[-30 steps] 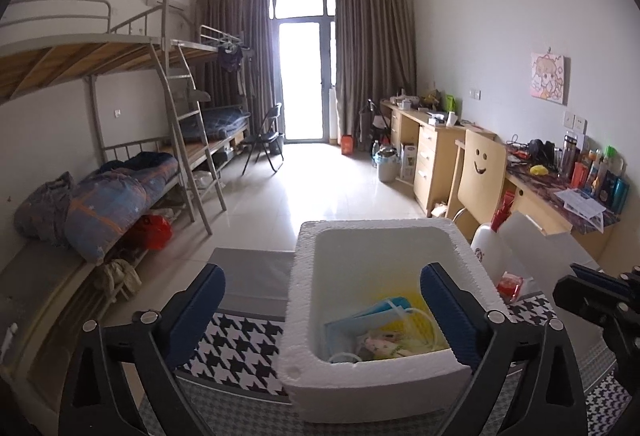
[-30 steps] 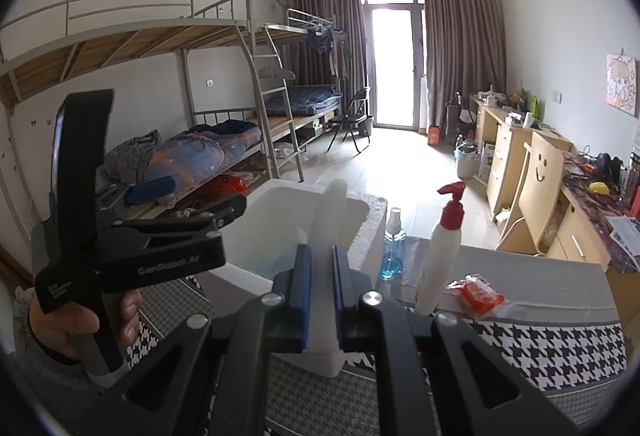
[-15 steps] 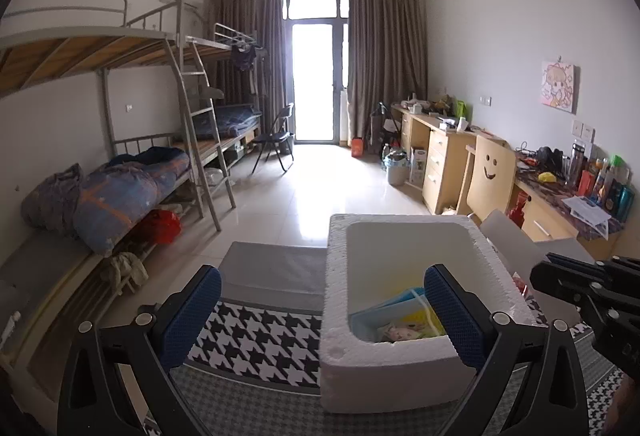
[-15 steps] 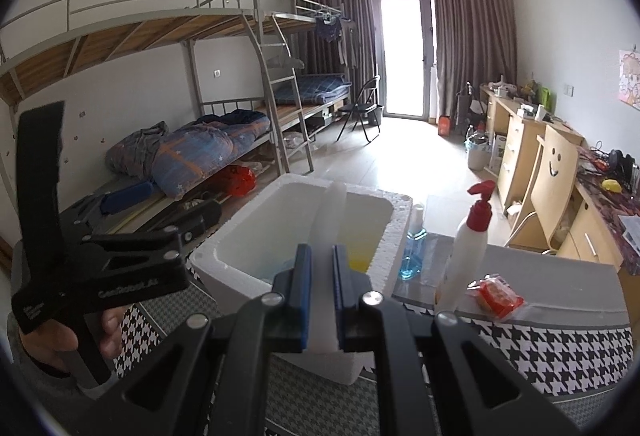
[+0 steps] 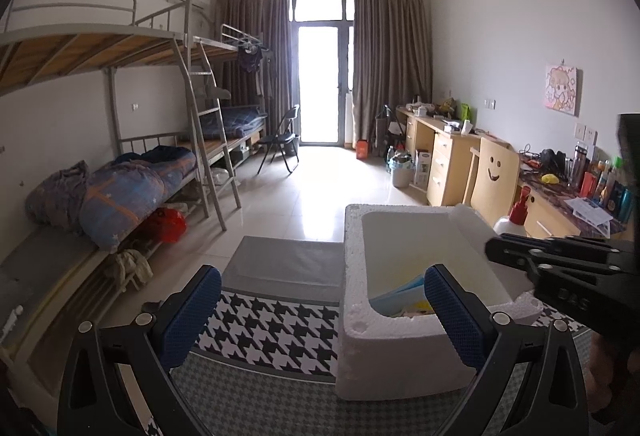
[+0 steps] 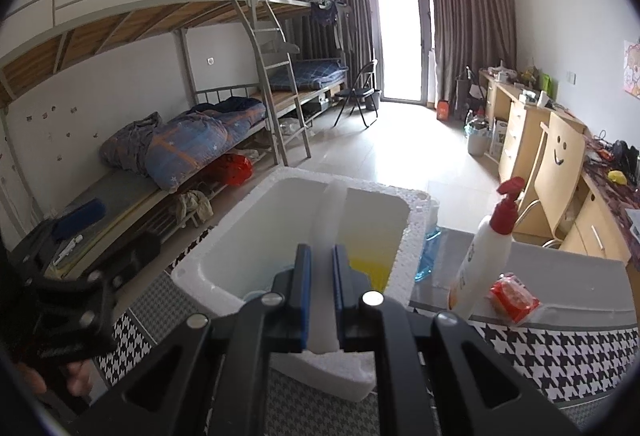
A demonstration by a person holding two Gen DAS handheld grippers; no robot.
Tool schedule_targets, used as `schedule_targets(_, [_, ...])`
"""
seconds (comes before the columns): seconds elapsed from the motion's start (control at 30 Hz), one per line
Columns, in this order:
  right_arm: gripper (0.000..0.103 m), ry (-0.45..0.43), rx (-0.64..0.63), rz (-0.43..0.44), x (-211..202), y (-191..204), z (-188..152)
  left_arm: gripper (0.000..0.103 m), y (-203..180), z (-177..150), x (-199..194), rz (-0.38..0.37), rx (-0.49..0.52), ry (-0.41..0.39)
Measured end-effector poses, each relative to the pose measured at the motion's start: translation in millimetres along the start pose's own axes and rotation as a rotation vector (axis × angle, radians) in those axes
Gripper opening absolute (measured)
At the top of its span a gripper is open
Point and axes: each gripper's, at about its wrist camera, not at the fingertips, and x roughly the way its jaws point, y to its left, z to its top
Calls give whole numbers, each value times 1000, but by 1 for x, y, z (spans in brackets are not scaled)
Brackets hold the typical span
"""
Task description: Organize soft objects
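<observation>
A white foam box [image 5: 352, 276] stands on the houndstooth cloth, with blue and yellow items [image 5: 404, 292] lying in its bottom. My right gripper [image 6: 321, 276] is shut on the edge of a white foam slab [image 6: 330, 220], which it holds on edge over the box [image 6: 224, 248]. In the left wrist view this slab [image 5: 476, 236] leans along the box's right side. My left gripper [image 5: 322, 312] is open and holds nothing; it hovers in front of the box's near left corner, its right finger [image 5: 452, 312] overlapping the box's opening.
A white pump bottle with a red top [image 6: 484, 248], a red packet [image 6: 514, 296] and a blue bottle [image 6: 428, 252] stand right of the box. Houndstooth cloth [image 5: 272, 324] covers the table's near part. Bunk beds line the left wall, desks the right.
The right gripper has carried the foam slab forward and lower over the box, and it now reaches further into the left wrist view. In that view the box has slid to the right.
</observation>
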Motion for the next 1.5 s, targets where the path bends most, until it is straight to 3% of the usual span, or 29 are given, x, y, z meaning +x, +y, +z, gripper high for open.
schedule_targets(0.07, [20,16,3,-3,6,-1,-1,102,1,-1,0,-1,0,2])
schedule_targets(0.13, [38,34,5,-7,10,-2,-3,102,1,-2,0,-3,-1,5])
schedule_targets(0.2, [68,19,6,-12,7,-3,-6,102,1,-4,-1,-3,0,7])
schedule_targets(0.23, [70,6,3,-15,3,-3,-6,102,1,-4,-1,-2,-1,9])
schedule_targets(0.83, [72,-77,-7,-40,-48,2,-17,102,-11,-8,-28,-20,10,-29])
schedule_targets(1.27, [98,-184,6,-65,-94,10,-44,102,-21,-21,-69,-42,10,-68])
schedule_targets(1.5, [98,-215,10,-72,-119,14,-63,102,-28,-29,-86,-52,23,-83])
